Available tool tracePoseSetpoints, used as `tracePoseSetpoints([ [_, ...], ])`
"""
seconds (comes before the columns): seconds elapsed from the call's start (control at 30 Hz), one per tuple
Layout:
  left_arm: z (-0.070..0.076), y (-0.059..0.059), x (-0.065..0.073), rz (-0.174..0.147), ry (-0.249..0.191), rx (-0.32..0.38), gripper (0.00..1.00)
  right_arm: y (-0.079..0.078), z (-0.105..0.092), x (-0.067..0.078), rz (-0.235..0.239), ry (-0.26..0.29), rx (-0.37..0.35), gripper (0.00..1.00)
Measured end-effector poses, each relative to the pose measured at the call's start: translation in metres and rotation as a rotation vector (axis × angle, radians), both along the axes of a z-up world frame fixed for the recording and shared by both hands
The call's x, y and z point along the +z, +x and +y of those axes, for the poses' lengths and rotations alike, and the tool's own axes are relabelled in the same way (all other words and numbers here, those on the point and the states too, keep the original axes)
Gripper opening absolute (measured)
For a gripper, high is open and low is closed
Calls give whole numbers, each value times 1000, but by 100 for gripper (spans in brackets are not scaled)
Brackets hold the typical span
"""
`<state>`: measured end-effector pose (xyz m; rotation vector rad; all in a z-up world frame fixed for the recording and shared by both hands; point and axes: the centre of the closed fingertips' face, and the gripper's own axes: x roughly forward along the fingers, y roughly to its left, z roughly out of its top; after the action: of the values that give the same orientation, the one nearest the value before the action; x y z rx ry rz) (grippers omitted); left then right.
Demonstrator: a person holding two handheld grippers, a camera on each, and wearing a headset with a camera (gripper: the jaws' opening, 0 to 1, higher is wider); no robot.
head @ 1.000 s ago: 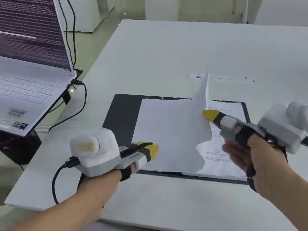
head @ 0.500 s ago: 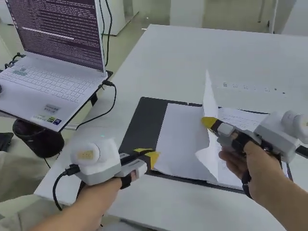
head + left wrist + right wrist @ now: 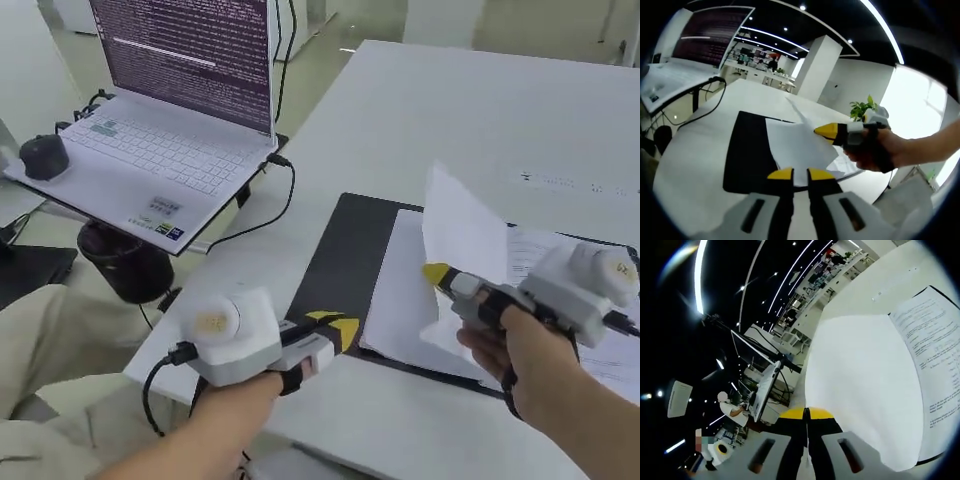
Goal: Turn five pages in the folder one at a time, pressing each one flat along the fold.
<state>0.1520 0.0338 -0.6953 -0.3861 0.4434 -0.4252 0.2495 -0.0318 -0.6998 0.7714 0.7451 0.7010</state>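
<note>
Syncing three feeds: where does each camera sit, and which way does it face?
Head view: on the head, looking down at folder, laptop; hands hold left tongs, right tongs.
Left gripper view: on left tongs, facing across the folder; own jaws slightly apart.
Right gripper view: on right tongs, facing the lifted page; own jaws shut on it.
Shared: head and left gripper views both show right tongs holding the page up.
</note>
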Motion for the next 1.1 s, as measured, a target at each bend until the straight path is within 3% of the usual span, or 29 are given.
tracePoseSetpoints([
  [0.3, 9, -4, -10, 27, 3, 9, 8, 0, 24, -47, 84, -51, 3, 0],
  [0.63, 10, -6, -17, 52, 22, -6, 8, -3, 36, -72, 154, -66, -18, 0],
  [0.77, 8, -4, -20, 56, 27, -16, 8, -4, 36, -76, 160, -51, -25, 0],
  [0.9, 2, 0, -22, 59, 42, -38, 8, -15, 44, -76, 176, -19, 28, 8],
  [1.0, -5, 4, -24, 57, 57, -59, 8, -18, 40, -67, 174, 38, 16, 11],
  [1.1, -16, 11, -30, 50, 92, -100, 9, -19, 28, -62, 169, 50, 18, 8],
])
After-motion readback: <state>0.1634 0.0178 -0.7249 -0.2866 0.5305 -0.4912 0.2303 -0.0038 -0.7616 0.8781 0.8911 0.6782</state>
